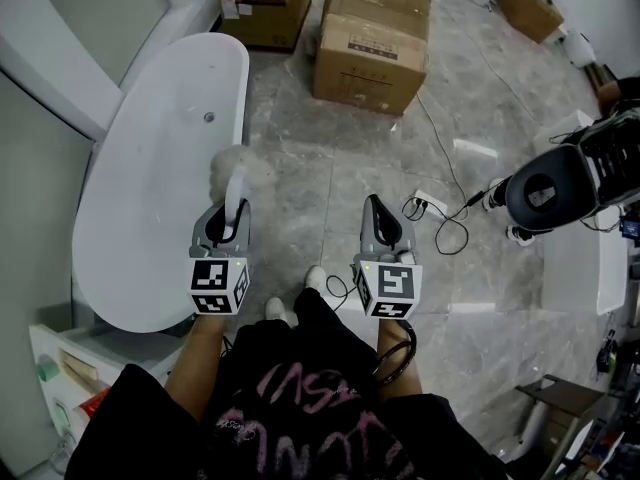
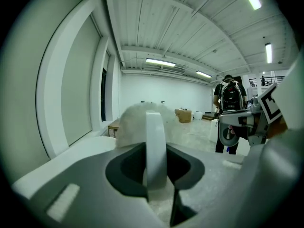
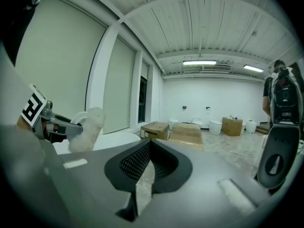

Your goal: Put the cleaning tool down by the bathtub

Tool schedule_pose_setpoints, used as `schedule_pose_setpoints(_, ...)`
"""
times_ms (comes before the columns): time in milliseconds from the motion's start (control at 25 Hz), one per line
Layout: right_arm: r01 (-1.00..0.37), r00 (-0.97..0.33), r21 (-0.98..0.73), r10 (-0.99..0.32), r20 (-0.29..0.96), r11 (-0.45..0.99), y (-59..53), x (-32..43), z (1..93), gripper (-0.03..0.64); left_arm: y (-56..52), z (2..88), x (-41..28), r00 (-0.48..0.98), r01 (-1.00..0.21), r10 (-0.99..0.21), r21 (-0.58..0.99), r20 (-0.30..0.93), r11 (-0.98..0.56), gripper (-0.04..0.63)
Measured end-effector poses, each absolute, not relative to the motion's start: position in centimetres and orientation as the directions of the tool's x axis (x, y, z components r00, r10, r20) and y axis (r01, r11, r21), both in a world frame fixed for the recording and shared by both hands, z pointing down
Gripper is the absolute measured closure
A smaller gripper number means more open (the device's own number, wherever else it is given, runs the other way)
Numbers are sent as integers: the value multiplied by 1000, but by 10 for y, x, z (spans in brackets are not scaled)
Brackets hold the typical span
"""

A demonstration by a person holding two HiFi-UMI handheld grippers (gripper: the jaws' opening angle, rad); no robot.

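Clenched on the white handle of the cleaning tool (image 1: 237, 190), the left gripper (image 1: 230, 218) holds it over the floor just beside the bathtub (image 1: 150, 188). The handle's long axis runs forward, away from the person, with the fluffy head at the far end, against the tub's rim in the head view. In the left gripper view the handle (image 2: 156, 144) stands edge-on between the jaws, hiding the middle of the fluffy head, and its lower end is lost inside the left gripper (image 2: 156, 177). Only the right gripper view shows the tool (image 3: 88, 127) from the side, its head tilted upward in front of the bathtub (image 3: 118, 139). To the right, the right gripper (image 1: 381, 220) has its jaws drawn together on nothing, floor showing through the slit at the right gripper (image 3: 142, 175).
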State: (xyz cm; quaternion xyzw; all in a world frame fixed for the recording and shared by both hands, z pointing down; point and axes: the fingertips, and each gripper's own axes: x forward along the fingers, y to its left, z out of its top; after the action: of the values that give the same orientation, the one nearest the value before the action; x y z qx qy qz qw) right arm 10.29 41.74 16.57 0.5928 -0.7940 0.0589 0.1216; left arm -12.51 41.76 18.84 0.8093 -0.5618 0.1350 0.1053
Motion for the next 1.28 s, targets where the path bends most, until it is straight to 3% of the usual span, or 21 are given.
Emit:
schedule_pose_setpoints(680,-944,-322,-27,-897,303,329,359,142,207,607,367,206,-99,251,-957,-883,-34,396,-287,522)
schedule_pose_setpoints(1280,-935,-354,-75,-900,254,347,330,165,201,607,347,186,-73,233,-950,-898,-110,372,-292,522)
